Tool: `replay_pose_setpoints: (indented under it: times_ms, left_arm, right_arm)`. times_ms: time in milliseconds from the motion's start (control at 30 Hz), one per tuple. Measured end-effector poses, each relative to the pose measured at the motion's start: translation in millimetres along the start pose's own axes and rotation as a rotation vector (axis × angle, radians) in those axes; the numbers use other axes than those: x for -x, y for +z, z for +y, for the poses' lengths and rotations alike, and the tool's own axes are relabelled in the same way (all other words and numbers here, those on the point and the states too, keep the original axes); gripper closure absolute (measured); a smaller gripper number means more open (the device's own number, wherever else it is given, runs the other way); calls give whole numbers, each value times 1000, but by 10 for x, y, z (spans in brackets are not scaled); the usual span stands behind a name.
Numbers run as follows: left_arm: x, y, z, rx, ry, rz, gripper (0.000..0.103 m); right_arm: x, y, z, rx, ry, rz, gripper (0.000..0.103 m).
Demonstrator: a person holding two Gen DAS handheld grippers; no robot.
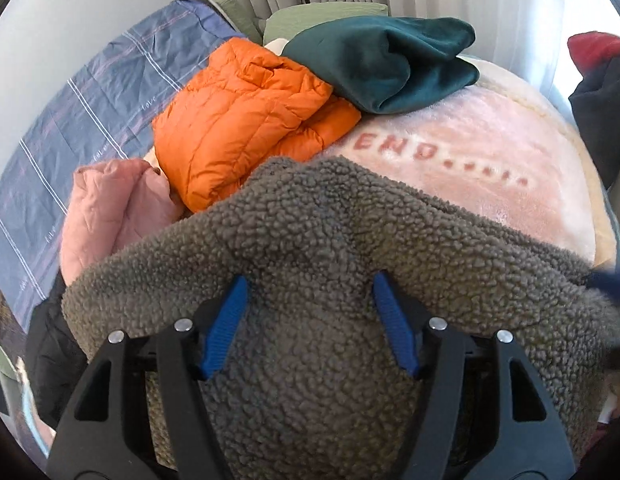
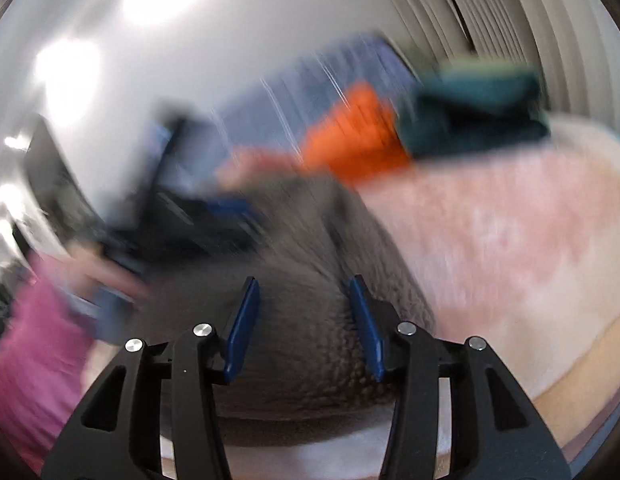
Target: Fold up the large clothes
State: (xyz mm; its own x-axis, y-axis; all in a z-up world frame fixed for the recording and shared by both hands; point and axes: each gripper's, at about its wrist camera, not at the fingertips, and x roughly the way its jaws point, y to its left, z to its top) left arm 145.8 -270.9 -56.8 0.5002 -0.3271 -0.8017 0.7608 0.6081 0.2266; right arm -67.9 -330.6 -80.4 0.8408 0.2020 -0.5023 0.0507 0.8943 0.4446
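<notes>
Grey fleece jacket (image 1: 330, 248) fills the lower half of the left wrist view, bunched and humped, not flat. No clean fold line visible on it; which part is sleeve, hem or collar cannot be told. It lies on the pink blanket (image 1: 490, 168), which shows lettering at centre right of the frame.

Left gripper (image 1: 310, 304): jaws spread, blue pads either side of a ridge of fleece that rises between them. Whether the pads press the cloth or merely straddle it is unclear; they do not look squeezed together.

Right gripper (image 2: 302, 308): view heavily motion-blurred. Jaws spread here too, with the same grey fleece (image 2: 310, 340) below and between them; contact cannot be judged.

Beyond the fleece, upper centre of the left view: orange puffer jacket (image 1: 246, 120), compact and apparently folded; dark green garment (image 1: 390, 64) against it to the right, also gathered into a bundle. Pink garment (image 1: 114, 216) at left centre, beside the orange one, rounded up. Blue striped sheet (image 1: 78, 112) runs along the left edge. Dark clothes with something red (image 1: 602, 76) at far right edge, state unknown.

Judgement on progress: several pieces look already dealt with and stacked toward the top of the frame. The fleece looks like the piece in hand, and is early in its fold, still needing spreading or a first fold. The dark pile at right may remain.
</notes>
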Motion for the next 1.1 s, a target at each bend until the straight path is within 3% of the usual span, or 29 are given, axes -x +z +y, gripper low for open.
replay_pose_setpoints:
  times_ms: [67, 167, 500, 567, 633, 733, 833, 933, 1000, 1100]
  left_arm:
    - [-90, -22, 47, 26, -12, 12, 37]
    - [-153, -14, 71, 49, -35, 18, 36]
    - [101, -72, 203, 112, -66, -43, 34]
    - [289, -32, 309, 126, -29, -79, 32]
    - [515, 3, 494, 151, 56, -153, 33]
    - [614, -18, 865, 241, 63, -170, 44]
    - [318, -183, 1096, 265, 88, -88, 52]
    - [-276, -435, 1009, 196, 128, 14, 51]
    - [-318, -456, 1053, 270, 115, -25, 52]
    - [-316, -444, 1066, 263, 102, -23, 52]
  right_arm:
    - [-172, -67, -122, -33, 5, 42, 43]
    - [-193, -19, -294, -129, 60, 87, 42]
    - [-228, 1, -231, -95, 57, 109, 37]
    - [-291, 27, -225, -96, 58, 111, 37]
    - [-301, 34, -233, -97, 59, 112, 36]
    - [-307, 41, -240, -94, 56, 111, 36]
    - [-330, 47, -244, -89, 60, 109, 35]
    - [-372, 44, -164, -60, 48, 109, 31]
    - [-391, 55, -107, -42, 0, 93, 28]
    - [-402, 60, -137, -49, 16, 97, 28]
